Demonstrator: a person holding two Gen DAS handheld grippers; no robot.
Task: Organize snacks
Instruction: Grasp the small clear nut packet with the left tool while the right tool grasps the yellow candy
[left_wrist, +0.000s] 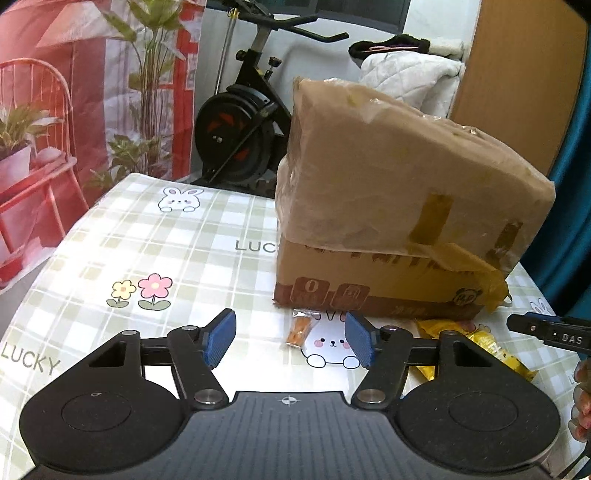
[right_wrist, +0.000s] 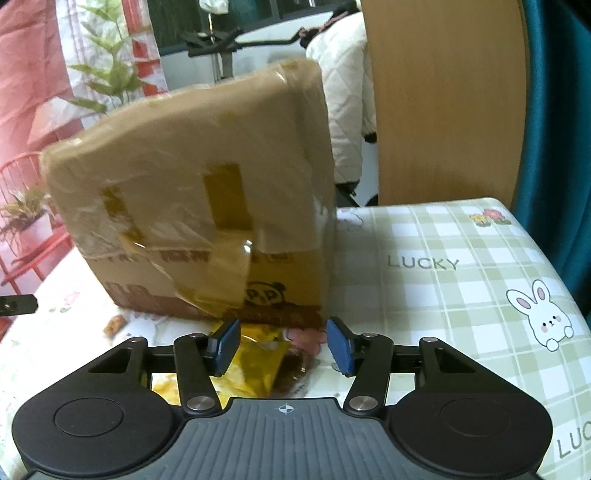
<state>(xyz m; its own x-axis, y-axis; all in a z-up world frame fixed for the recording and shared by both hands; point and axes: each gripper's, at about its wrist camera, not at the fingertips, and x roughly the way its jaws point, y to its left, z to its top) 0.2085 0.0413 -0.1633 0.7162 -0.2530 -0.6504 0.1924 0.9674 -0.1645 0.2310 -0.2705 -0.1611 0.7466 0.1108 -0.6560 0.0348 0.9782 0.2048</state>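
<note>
A taped cardboard box (left_wrist: 399, 221) (right_wrist: 207, 206) with its flaps folded over the top stands on the checked tablecloth (left_wrist: 166, 251). A small clear packet of orange snacks (left_wrist: 300, 328) (right_wrist: 114, 325) lies in front of the box, in line with the gap of my left gripper (left_wrist: 291, 339), which is open and touches nothing. A yellow snack packet (left_wrist: 491, 343) (right_wrist: 255, 354) and a brown one (right_wrist: 297, 365) lie by the box's near corner. My right gripper (right_wrist: 283, 347) hovers over those two, open, its blue pads clear of both.
An exercise bike (left_wrist: 243, 122) stands behind the table on the left. A wooden panel (right_wrist: 443, 99), a teal curtain (right_wrist: 561, 129) and a white quilted jacket (right_wrist: 343, 110) are at the back right. The table's right edge (right_wrist: 554, 266) is close. A hand (left_wrist: 583, 398) shows at the frame edge.
</note>
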